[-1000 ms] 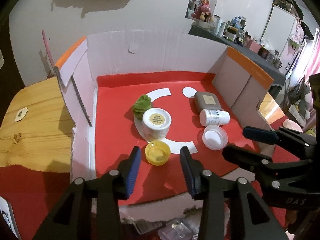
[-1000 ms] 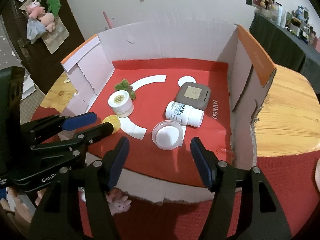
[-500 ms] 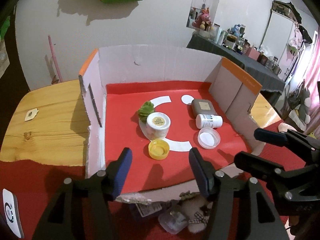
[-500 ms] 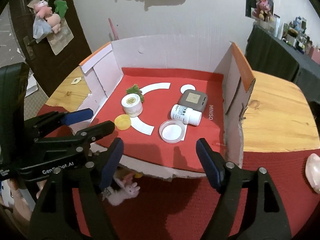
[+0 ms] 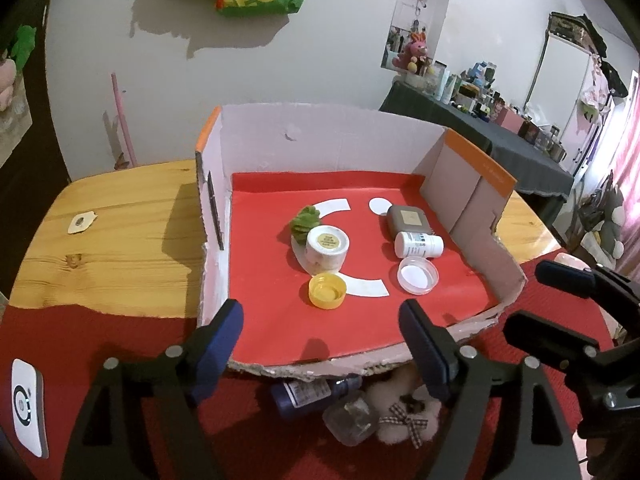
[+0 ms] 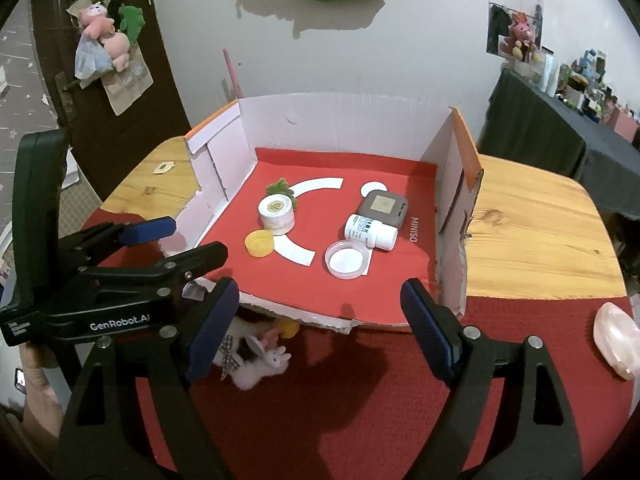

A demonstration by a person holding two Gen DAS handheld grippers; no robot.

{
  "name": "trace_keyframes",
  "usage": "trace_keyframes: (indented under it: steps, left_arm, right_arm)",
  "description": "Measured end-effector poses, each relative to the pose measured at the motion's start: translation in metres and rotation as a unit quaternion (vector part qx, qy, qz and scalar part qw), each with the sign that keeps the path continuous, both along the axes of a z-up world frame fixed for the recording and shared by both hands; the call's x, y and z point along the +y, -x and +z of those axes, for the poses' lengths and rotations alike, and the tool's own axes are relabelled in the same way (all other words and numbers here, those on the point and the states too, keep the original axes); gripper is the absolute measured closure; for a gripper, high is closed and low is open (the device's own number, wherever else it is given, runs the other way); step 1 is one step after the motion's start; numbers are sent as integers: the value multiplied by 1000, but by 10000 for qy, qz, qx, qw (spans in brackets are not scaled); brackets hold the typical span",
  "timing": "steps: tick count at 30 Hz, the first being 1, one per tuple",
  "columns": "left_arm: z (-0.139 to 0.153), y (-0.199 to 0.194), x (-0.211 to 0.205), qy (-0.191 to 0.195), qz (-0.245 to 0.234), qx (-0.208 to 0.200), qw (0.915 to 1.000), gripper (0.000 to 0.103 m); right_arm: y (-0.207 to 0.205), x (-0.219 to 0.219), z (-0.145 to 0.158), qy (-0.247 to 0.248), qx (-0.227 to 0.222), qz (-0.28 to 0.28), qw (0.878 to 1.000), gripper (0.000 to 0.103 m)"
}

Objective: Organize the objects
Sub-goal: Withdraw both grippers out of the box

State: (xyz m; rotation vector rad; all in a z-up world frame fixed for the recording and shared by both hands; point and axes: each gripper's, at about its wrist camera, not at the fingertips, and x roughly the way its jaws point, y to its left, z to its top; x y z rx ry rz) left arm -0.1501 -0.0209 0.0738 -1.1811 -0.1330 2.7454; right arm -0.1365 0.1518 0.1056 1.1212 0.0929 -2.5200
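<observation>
An open-fronted cardboard box [image 5: 320, 140] [image 6: 340, 124] with a red floor holds a yellow cap [image 5: 326, 290] [image 6: 260, 243], a white jar with a gold lid [image 5: 328, 248] [image 6: 276, 212], a green leafy piece [image 5: 305, 218] [image 6: 280, 188], a grey case [image 5: 408, 220] [image 6: 382, 206], a white bottle on its side [image 5: 418, 245] [image 6: 370, 232] and a clear round dish [image 5: 417, 275] [image 6: 346, 259]. My left gripper [image 5: 320, 320] [image 6: 186, 240] hovers before the box's front edge, short of the cap. My right gripper [image 6: 320, 296] [image 5: 540, 300] hovers short of the dish. Both jaws are opening, with nothing between them.
The box stands on a wooden table [image 5: 120, 232] partly covered by red cloth [image 6: 360, 400]. A plush toy [image 5: 400, 412], a blue bottle [image 5: 308, 394] and a glass jar [image 5: 352, 420] lie at the box's torn front edge. A white device [image 5: 26, 406] lies left, a pink object [image 6: 614, 338] right.
Both grippers have drawn back and up from the box floor, and their jaws have widened. The yellow cap and the clear dish stay where they lay.
</observation>
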Motion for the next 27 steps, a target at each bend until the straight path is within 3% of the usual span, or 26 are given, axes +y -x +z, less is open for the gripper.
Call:
trace_keyframes:
  steps: [4,27]
  left_arm:
    - [4,-6,0,45,10,69,10000,13]
    - [12,-29,1,124,47,183,9997,12]
  right_arm:
    - [-6,1,3,-13,65,3,10000,19]
    - [-31,2,9,4,181,72,9998,16]
